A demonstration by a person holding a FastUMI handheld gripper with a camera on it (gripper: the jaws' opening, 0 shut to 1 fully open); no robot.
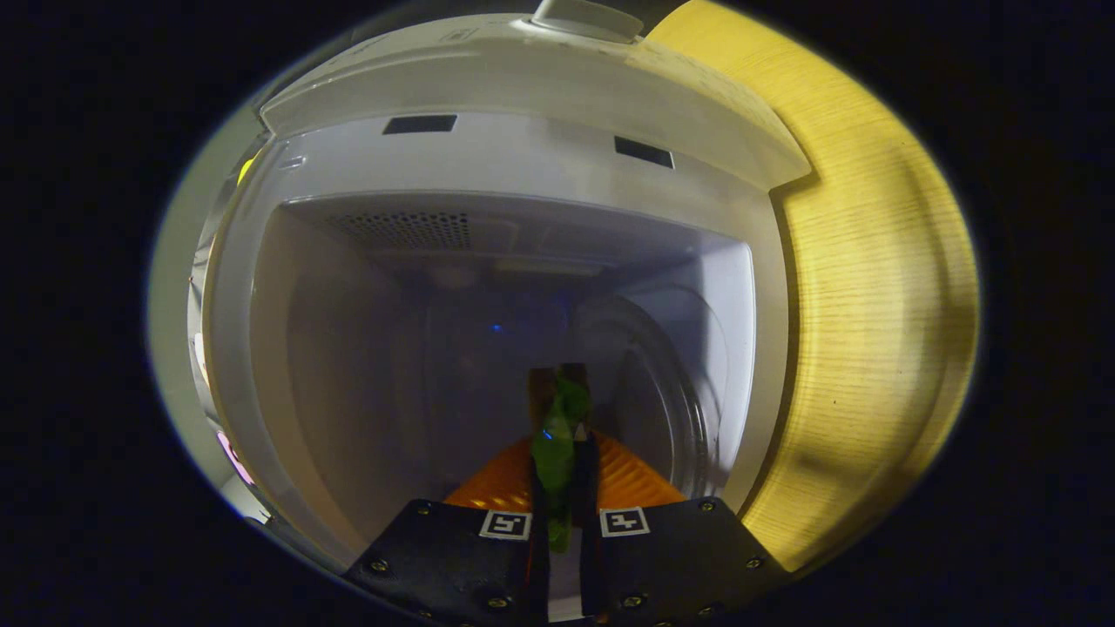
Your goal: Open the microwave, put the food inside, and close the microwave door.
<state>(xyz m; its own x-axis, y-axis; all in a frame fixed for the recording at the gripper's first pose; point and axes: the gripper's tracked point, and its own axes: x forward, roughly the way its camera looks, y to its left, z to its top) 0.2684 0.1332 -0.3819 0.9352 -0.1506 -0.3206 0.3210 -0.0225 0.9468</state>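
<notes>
Gripper (562,488) jaws clamped on green food (557,453), held inside the open white microwave (523,139) cavity. Square marker tags on jaws; no readable text. Wooden worktop (880,331) at right.

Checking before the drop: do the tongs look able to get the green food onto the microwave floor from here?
Probably yes. The tongs, shut on the green food, already point into the open microwave, nothing visible blocking them.
</notes>
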